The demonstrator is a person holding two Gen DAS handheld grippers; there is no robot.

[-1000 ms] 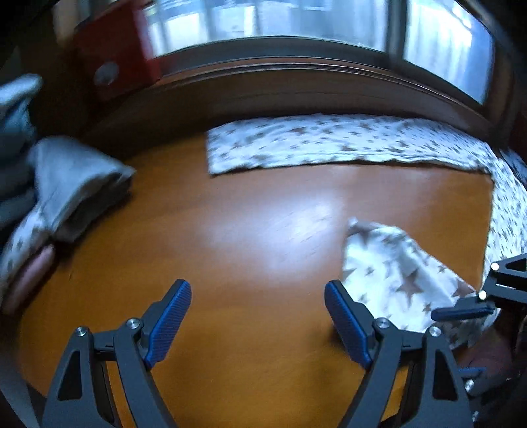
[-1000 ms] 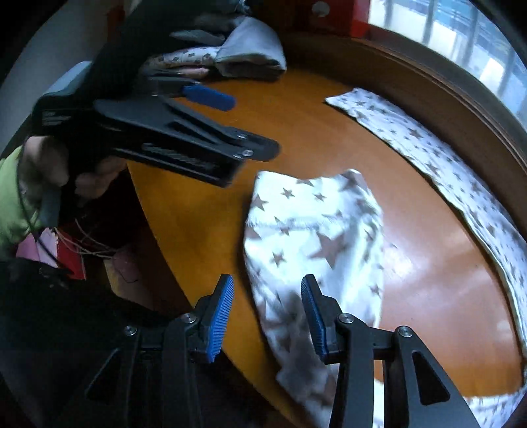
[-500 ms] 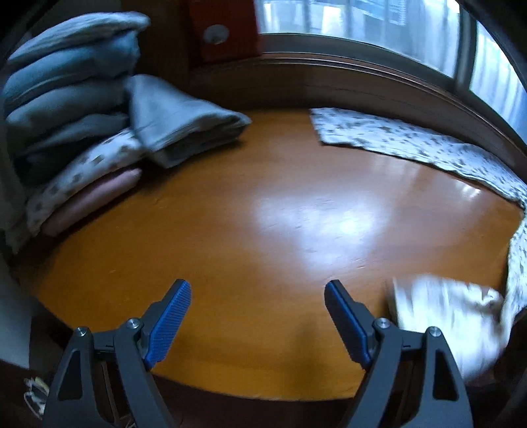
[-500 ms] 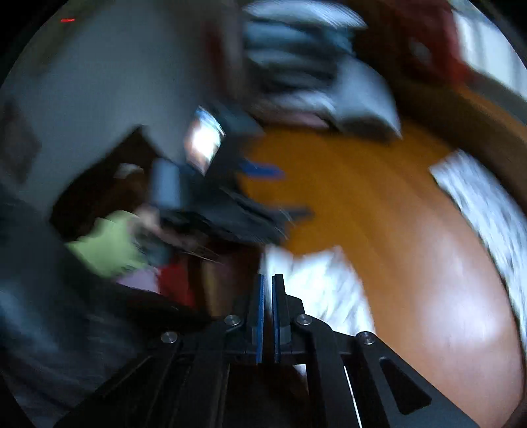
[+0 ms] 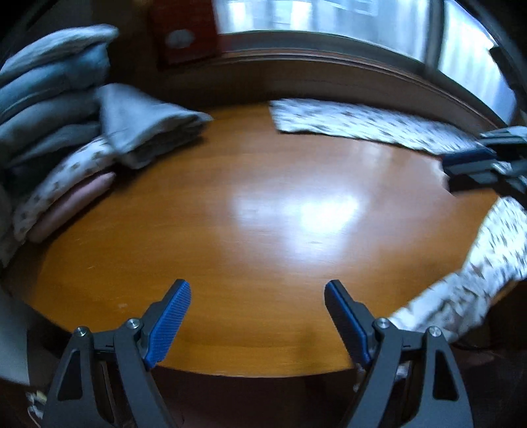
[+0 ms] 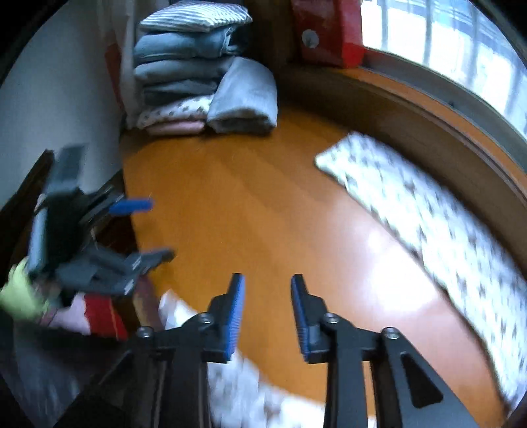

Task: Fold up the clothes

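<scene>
A white star-patterned cloth [image 6: 428, 230] runs in a long strip along the table's far right side. Its near end [image 6: 243, 388] hangs blurred over the front edge, below my right gripper [image 6: 267, 283], which is open with nothing between its blue pads. In the left wrist view the strip [image 5: 362, 123] lies at the back and the hanging end [image 5: 477, 273] droops off the right front edge. My left gripper [image 5: 258, 296] is wide open over bare wood near the front edge. The right gripper [image 5: 471, 164] shows at the right, the left gripper [image 6: 154, 232] at the left.
A stack of folded clothes [image 6: 184, 66] stands in the far left corner, with a folded grey piece [image 6: 243, 95] leaning on it. A red box [image 6: 329, 29] sits on the window sill. The orange wooden table [image 5: 263, 197] is round-edged. A green sleeve [image 6: 16, 296] shows at the left.
My right gripper was shut half a second ago and now stands open. The cloth's near end has slipped from the tabletop over the front edge. The left gripper has swung left.
</scene>
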